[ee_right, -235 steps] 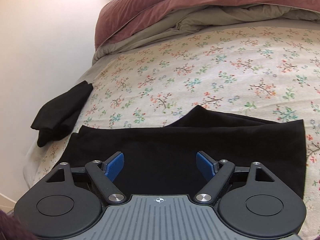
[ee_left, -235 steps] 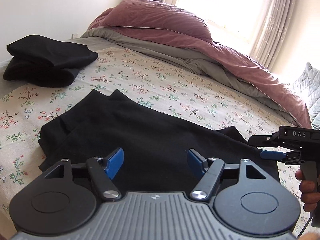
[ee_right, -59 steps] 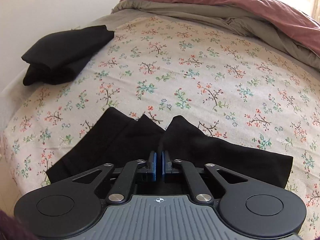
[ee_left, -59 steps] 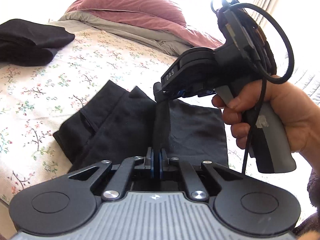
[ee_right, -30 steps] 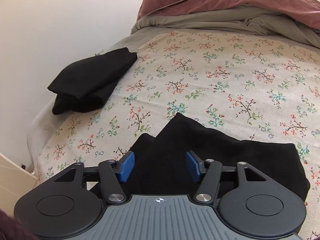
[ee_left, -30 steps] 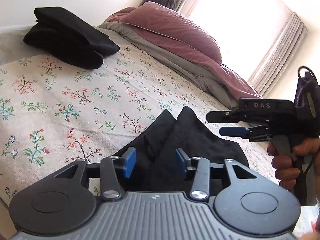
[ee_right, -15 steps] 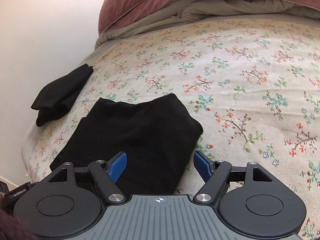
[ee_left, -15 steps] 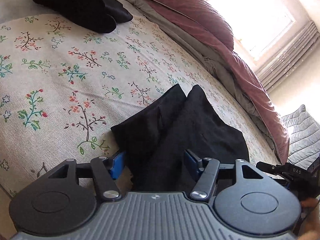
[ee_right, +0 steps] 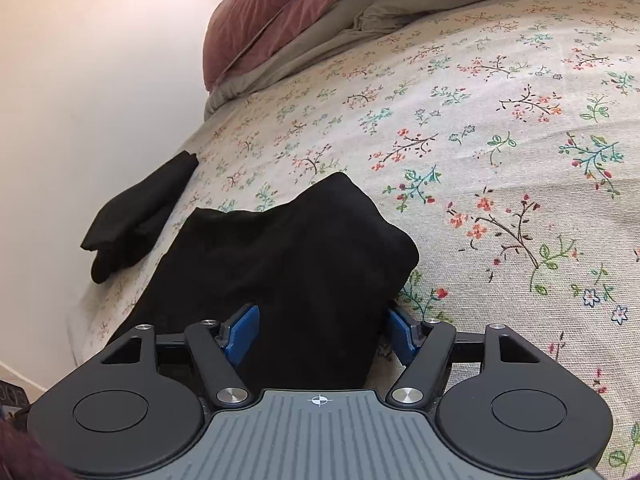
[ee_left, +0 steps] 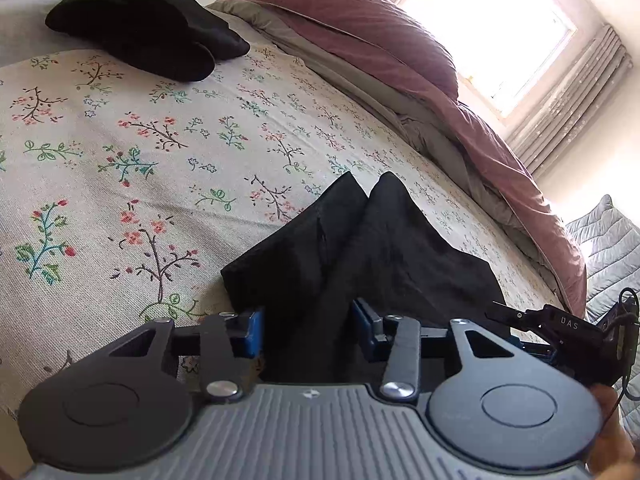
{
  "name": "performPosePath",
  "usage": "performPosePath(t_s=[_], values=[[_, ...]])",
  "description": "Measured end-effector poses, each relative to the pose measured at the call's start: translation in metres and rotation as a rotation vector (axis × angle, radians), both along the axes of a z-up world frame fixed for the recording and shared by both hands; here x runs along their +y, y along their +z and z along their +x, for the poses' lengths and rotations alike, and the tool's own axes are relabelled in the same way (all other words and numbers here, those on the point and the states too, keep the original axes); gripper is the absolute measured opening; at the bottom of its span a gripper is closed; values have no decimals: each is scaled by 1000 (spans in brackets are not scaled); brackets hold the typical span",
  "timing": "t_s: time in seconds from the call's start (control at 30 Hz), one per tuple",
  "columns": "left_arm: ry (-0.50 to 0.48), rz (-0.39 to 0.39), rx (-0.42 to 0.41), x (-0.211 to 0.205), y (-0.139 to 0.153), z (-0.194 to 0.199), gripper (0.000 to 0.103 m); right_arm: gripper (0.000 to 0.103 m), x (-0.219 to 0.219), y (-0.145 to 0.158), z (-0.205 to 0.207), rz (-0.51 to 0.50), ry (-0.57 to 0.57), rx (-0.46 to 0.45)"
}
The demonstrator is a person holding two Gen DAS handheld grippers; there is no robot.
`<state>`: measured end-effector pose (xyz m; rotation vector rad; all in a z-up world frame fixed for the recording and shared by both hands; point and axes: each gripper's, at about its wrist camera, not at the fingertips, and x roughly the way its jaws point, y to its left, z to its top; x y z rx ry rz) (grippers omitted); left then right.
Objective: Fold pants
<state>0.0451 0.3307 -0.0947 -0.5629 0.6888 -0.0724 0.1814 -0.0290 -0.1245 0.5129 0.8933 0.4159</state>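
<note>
The black pants (ee_left: pixel 360 248) lie folded in a small bundle on the floral bedsheet (ee_left: pixel 120 152). My left gripper (ee_left: pixel 308 334) is open, low at the bundle's left end, its blue pads on either side of the cloth. My right gripper (ee_right: pixel 318 334) is open at the bundle's right end (ee_right: pixel 288 256), pads straddling the cloth. The right gripper also shows in the left wrist view (ee_left: pixel 560 332), low at the far right, held by a hand.
A second folded black garment (ee_left: pixel 140 28) lies at the bed's far left corner, also in the right wrist view (ee_right: pixel 140 216). A maroon and grey duvet (ee_left: pixel 380 40) is heaped along the back. A wall (ee_right: pixel 80 100) runs beside the bed.
Both grippers let go of the pants after the fold and opened. They have since moved apart and down to opposite ends of the bundle, closer to the cloth.
</note>
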Motion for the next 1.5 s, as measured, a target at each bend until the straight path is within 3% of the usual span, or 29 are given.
performPosePath(t_s=[0.03, 0.17, 0.23, 0.57, 0.73, 0.8, 0.93, 0.97, 1.0, 1.03, 1.07, 1.2, 1.3, 1.37, 1.5], values=[[14, 5, -5, -1, 0, 1, 51, 61, 1, -2, 4, 5, -12, -13], [15, 20, -57, -9, 10, 5, 39, 23, -3, -9, 8, 16, -81, -27], [-8, 35, -82, -18, 18, 10, 37, 17, -6, -4, 2, 8, -92, -52], [-91, 27, -104, -58, 35, 36, 36, 14, -40, 22, -37, -47, -135, -150], [-86, 15, -68, -66, 41, 38, 36, 14, -64, 31, -56, -55, -166, -125], [-56, 42, -38, -63, 35, 37, 37, 15, -68, 34, -57, -71, -128, -122], [-16, 82, 37, -59, 21, 33, 54, 26, -62, 27, -43, -140, -8, -68], [-8, 93, 35, -59, 22, 29, 56, 32, -61, 25, -38, -158, 6, -63], [4, 109, 24, -58, 26, 23, 66, 37, -63, 23, -34, -163, 17, -60], [20, 117, 15, -56, 30, 15, 78, 48, -66, 22, -31, -166, 24, -58], [41, 110, 17, -53, 32, 9, 82, 58, -69, 21, -28, -168, 20, -58], [58, -5, 86, -41, 27, -5, 84, 62, -84, 19, -17, -193, -22, -78], [96, -119, 148, -35, 17, -21, 84, 62, -85, 28, -1, -237, 8, -121], [89, -217, 158, -39, 9, -32, 84, 73, -79, 35, 15, -245, 95, -128], [67, -344, 141, -55, -14, -43, 83, 73, -53, 29, 51, -231, 308, -70]])
